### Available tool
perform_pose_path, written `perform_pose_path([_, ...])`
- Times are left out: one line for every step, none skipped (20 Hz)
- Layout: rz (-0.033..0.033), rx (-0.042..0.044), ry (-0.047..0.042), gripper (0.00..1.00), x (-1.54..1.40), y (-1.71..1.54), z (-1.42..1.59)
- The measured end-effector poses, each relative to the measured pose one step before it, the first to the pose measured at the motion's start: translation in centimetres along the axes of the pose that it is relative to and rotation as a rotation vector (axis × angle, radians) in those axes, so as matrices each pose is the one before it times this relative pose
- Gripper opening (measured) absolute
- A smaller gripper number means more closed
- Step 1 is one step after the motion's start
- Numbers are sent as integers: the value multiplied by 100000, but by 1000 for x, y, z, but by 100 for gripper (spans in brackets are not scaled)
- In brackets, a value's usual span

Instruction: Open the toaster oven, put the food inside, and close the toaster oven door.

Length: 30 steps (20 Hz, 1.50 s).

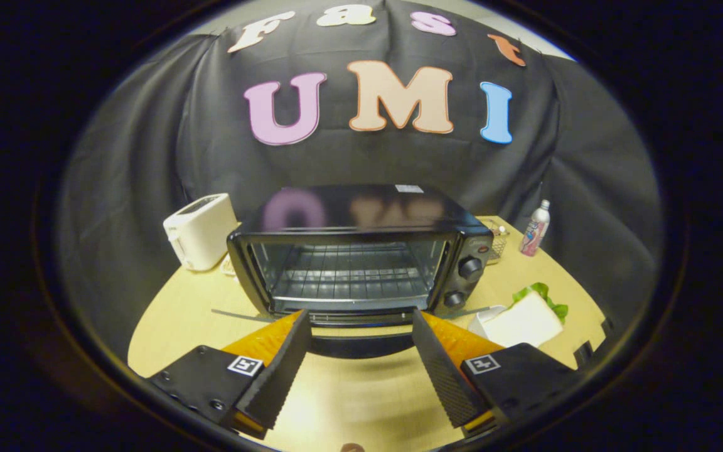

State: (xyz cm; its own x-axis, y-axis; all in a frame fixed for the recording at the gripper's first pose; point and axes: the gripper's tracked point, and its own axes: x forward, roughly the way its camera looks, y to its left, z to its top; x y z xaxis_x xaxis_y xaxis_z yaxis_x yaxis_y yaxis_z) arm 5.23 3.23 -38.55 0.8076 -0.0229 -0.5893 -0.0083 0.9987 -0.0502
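Oven: black metal toaster oven [361,251] with two round knobs on its right panel is sitting mid-table, straight ahead of the fingers. Its glass door [361,342] is lying folded down toward the camera, the wire rack inside showing bare.

Food: white-bread sandwich with green lettuce [524,317] is resting on a small white plate [484,317] on the pale wooden round table [349,402], just right of the oven's front and a little beyond the right finger.

Tool: gripper [359,364] is hanging low over the table with its fingers spread wide and holding nothing; the lowered door's front edge is lying between the fingertips.

Key relation: food is lying off to the right of the tool, not ahead. Its long side is running slantwise, from near-left to far-right, so the fingers would likely need to swing right and turn to straddle it.

Pose: gripper is pointing level at the oven mouth, centred on it, fingers roughly symmetric.

Stage, by judgement: door looks open; food not yet inside; fetching the sandwich seems next.

Bystanders: white plastic pop-up toaster [201,231] left of the oven; small pink-labelled bottle [535,229] far right.
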Motion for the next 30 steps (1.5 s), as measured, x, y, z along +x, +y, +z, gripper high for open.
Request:
perform_pose_path([-124,1511,573,100,48,-43,-156])
perform_pose_path([-18,1910,739,100,33,165,-319])
perform_pose_path([20,1296,410,100,39,54,-248])
perform_pose_path([193,164,729,100,291,177,-347])
perform_pose_path([215,-525,521,100,150,81,-244])
perform_pose_path([163,-536,710,100,208,-64,-302])
perform_pose_path([5,-199,702,100,230,5,-146])
perform_pose_path([-89,271,855,100,277,171,-288])
perform_pose_path([-213,347,1023,100,122,94,-231])
perform_pose_path([-255,-101,1200,100,191,37,-364])
perform_pose_path([-270,-660,1228,100,155,46,-331])
perform_pose_path([-298,-871,1244,100,40,-20,-392])
perform_pose_path([-347,-909,1132,100,-2,8,-573])
perform_pose_path([-271,-638,1130,100,-107,43,-603])
perform_pose_path([-278,-131,926,100,-175,-159,-728])
perform_pose_path([-272,196,1560,100,-44,32,-547])
perform_pose_path([-45,-319,2368,100,323,78,-794])
perform_pose_path([99,-837,1975,100,-285,79,-902])
perform_pose_path([-808,-1664,2360,100,187,-72,-959])
perform_pose_path([737,1015,-27,98,166,290,-479])
perform_pose_path([463,1171,499,98,-27,425,-378])
perform_pose_path([-265,644,1016,99,222,3,-337])
perform_pose_path([-521,-138,459,99,101,-60,-243])
perform_pose_path([-389,-681,405,99,165,-2,-267])
perform_pose_path([-417,-1024,1000,99,102,26,-322])
perform_pose_path([-352,-966,1001,99,233,38,-413])
perform_pose_path([-381,-1089,1368,99,211,16,-474])
perform_pose_path([-294,-1000,1089,99,306,-6,-513])
perform_pose_path([-85,-821,681,99,222,43,-326])
perform_pose_path([20,-291,602,99,174,11,-210])
